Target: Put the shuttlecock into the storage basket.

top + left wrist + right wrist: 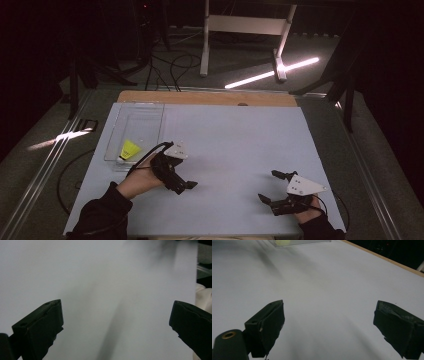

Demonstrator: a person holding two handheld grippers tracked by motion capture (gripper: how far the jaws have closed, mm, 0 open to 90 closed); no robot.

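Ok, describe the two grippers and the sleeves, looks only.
Both are black two-jaw tools. The left gripper and the right gripper each carry a grey three-cornered plate on top, dotted with small holes. A black cable loops from the left one. The jaws are blocky with worn, ragged pads; a brass-ringed hole sits by the right gripper's left jaw. Sleeves are black.

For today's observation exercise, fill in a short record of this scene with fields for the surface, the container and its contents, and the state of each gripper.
surface: pale blue table top with a wooden far edge
container: clear plastic bin at the table's far left
contents: yellow shuttlecock at the bin's near end
left gripper: jaws wide apart, empty, beside the bin
right gripper: jaws wide apart, empty, near the table's right front
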